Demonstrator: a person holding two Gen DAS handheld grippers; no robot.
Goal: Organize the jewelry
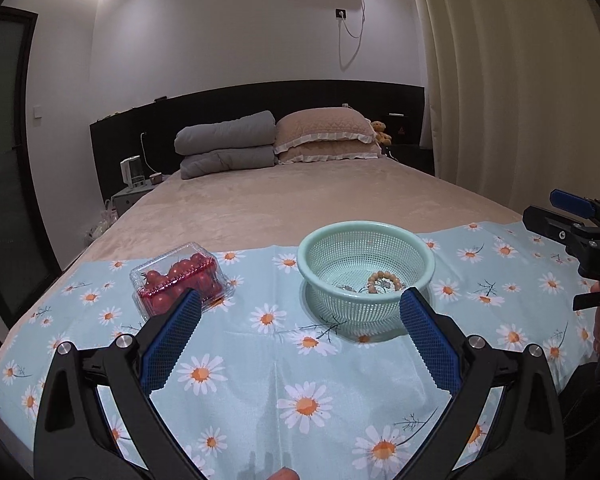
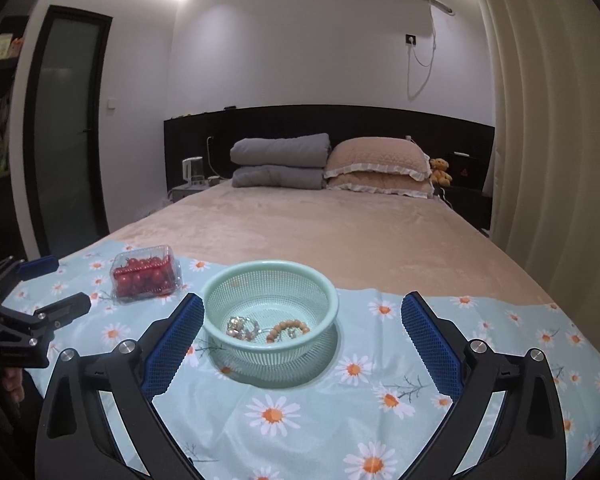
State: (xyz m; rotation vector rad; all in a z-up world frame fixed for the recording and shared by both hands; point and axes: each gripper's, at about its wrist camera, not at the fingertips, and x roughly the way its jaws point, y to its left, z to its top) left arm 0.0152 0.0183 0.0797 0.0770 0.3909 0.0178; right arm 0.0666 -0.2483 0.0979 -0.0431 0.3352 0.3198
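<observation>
Room: a bedroom with white walls, a black headboard [image 2: 340, 128], cream curtains [image 2: 540, 120] on the right and a dark glass door [image 2: 66, 128] on the left.
Surface: a bed under a beige plush blanket [image 2: 340, 232]; its near end is covered by a light blue cloth printed with white daisies [image 2: 300, 420].
Head of the bed: two folded grey quilts [image 2: 278, 160] stacked beside two beige frilled pillows [image 2: 376, 170], with a small yellow teddy bear [image 2: 440, 171] at the pillows' right end.
Basket: a mint green plastic mesh basket [image 2: 236, 280] stands upright near the far edge of the daisy cloth, around its middle.
Jewelry: a tan beaded bracelet [image 2: 288, 330] and a silvery tangle of chain jewelry [image 2: 242, 328] lie on the basket's floor, the chain piece to the left and the bracelet to the right, just beside each other.
Tomato box: a clear plastic clamshell box of red cherry tomatoes [image 2: 146, 274] sits closed on the cloth towards its far left corner, apart from the basket.
Left gripper [image 1: 300, 304]: black frame, blue ribbed pads; fingers spread wide with nothing between them, held above the cloth's near edge, the basket just behind its right finger.
Right gripper [image 2: 302, 308]: same build; fingers wide apart and holding nothing, above the cloth's near edge with the basket just behind its left finger.
</observation>
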